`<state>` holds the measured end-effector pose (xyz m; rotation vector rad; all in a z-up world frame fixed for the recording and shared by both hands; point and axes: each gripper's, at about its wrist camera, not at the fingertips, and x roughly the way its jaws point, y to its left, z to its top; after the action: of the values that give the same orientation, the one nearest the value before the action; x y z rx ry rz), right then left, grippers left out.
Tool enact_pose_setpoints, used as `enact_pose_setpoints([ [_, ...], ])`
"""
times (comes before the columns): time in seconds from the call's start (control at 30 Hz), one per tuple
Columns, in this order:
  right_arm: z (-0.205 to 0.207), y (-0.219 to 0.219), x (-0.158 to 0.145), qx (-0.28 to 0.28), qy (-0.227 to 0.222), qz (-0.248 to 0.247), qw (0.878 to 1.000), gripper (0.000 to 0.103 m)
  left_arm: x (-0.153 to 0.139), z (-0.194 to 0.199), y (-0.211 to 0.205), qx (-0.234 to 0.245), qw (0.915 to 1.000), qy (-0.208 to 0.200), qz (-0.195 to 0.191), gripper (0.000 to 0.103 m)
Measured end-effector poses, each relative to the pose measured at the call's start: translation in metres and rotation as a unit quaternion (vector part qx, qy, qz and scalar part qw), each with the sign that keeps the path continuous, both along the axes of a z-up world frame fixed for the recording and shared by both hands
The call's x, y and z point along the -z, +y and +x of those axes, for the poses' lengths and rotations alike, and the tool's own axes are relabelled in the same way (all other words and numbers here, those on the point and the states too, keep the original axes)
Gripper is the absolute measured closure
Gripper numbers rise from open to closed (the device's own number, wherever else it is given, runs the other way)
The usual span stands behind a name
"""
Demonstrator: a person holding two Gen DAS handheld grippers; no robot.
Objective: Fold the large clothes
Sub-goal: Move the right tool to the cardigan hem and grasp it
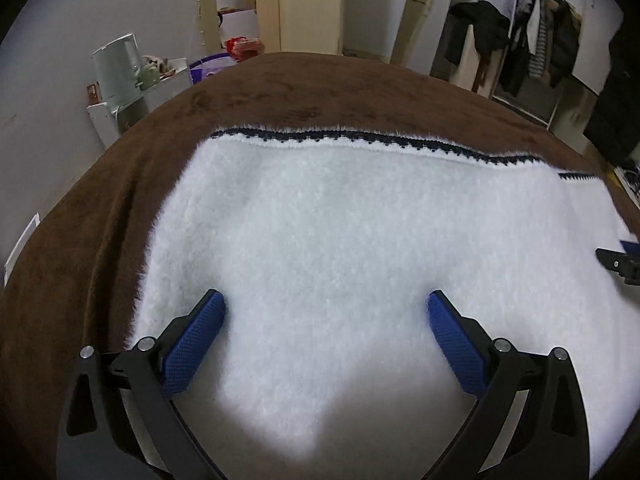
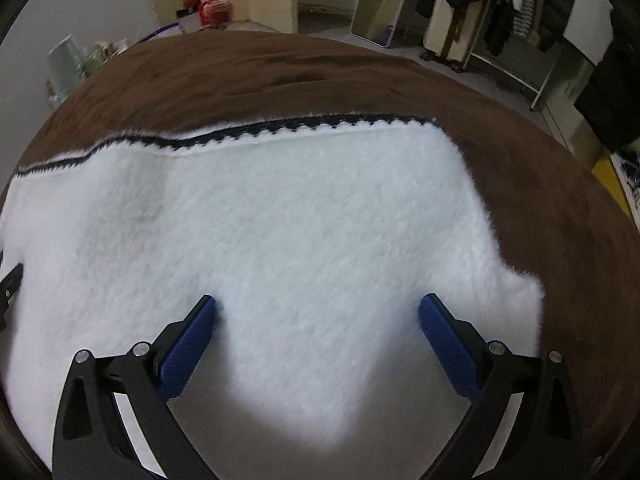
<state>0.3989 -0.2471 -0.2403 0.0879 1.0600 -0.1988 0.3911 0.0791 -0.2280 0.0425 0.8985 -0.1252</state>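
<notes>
The white fuzzy garment (image 1: pixel 360 240) ran past the frame's bottom and right edges, its full shape unseen. Only a sliver of the right gripper (image 1: pixel 620 264) showed. Clothes on the rack (image 1: pixel 536 40) were blurred.

Fluffy white garment (image 1: pixel 360 240) as I see it, spread flat on brown surface, far edge trimmed with dark zigzag band (image 2: pixel 300 124), right side edge stepped outward near me
</notes>
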Motion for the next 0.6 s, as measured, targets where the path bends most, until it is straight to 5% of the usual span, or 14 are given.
enact_pose_setpoints([
  [0.4, -0.012, -0.008, -0.003, -0.007, -0.018, 0.014, 1.000, 0.005, -0.012, 0.002, -0.008, 0.019, 0.9992, 0.024, 0.024, 0.008],
  [0.6, -0.035, 0.000, -0.022, -0.006, -0.039, 0.031, 0.999, 0.006, -0.044, -0.010, -0.052, 0.083, 0.9958, -0.012, 0.037, 0.009],
])
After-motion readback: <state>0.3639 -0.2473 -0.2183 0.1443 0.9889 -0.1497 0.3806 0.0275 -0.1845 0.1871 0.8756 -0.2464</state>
